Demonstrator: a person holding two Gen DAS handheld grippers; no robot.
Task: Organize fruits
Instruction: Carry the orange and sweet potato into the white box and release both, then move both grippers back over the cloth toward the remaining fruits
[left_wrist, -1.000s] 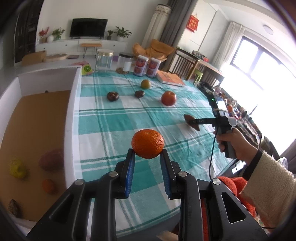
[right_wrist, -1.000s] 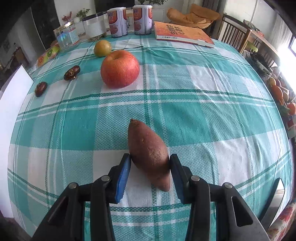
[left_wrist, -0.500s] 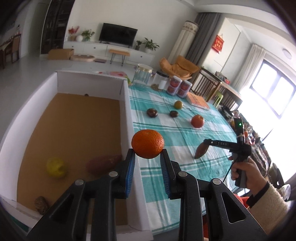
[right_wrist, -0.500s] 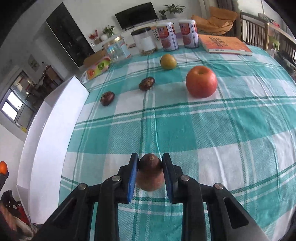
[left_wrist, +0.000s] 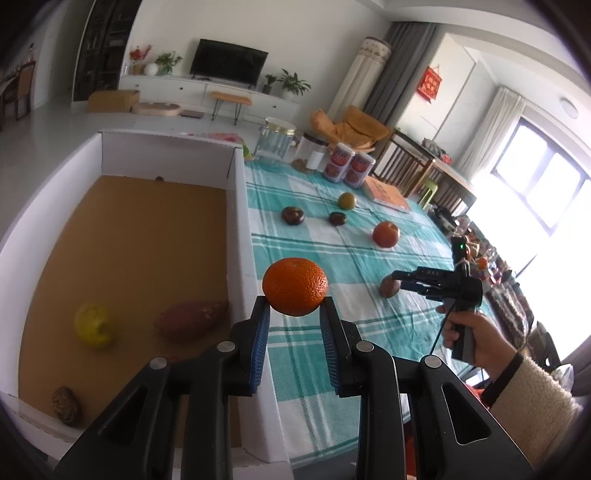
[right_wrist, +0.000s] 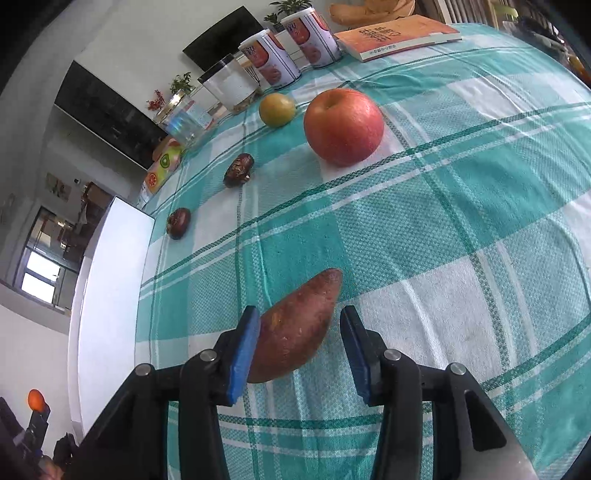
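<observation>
Legible writing limited to "DAS" in white on the right gripper's body, as seen from the left wrist view; characters on the orange-covered book (right_wrist: 397, 35) and on the two red-labelled cans (right_wrist: 291, 46) too distorted to read; kiwi and orange pictures on a small carton (right_wrist: 162, 166) at the table's far edge. Left gripper (left_wrist: 295, 306) clamped on an orange (left_wrist: 294, 286), held at the very tips of the blue pads, in the air above the line where the box wall meets the checked tablecloth (left_wrist: 306, 354). Right gripper (right_wrist: 299, 314) with jaws apart around a sweet potato (right_wrist: 295, 332): left pad touching its skin, right pad clear of it with a visible gap, pointed end tilted away and to the right; contact with the table beneath not discernible. White-walled box (left_wrist: 236, 229) just beside the table, holding a yellow fruit (left_wrist: 94, 325), a second sweet potato (left_wrist: 192, 319) and a small brown fruit (left_wrist: 66, 404) on its brown floor. Farther along the cloth, well apart from both grippers: red apple (right_wrist: 343, 125), yellow-green fruit (right_wrist: 277, 109) and two dark brown fruits (right_wrist: 239, 170) (right_wrist: 178, 222).
</observation>
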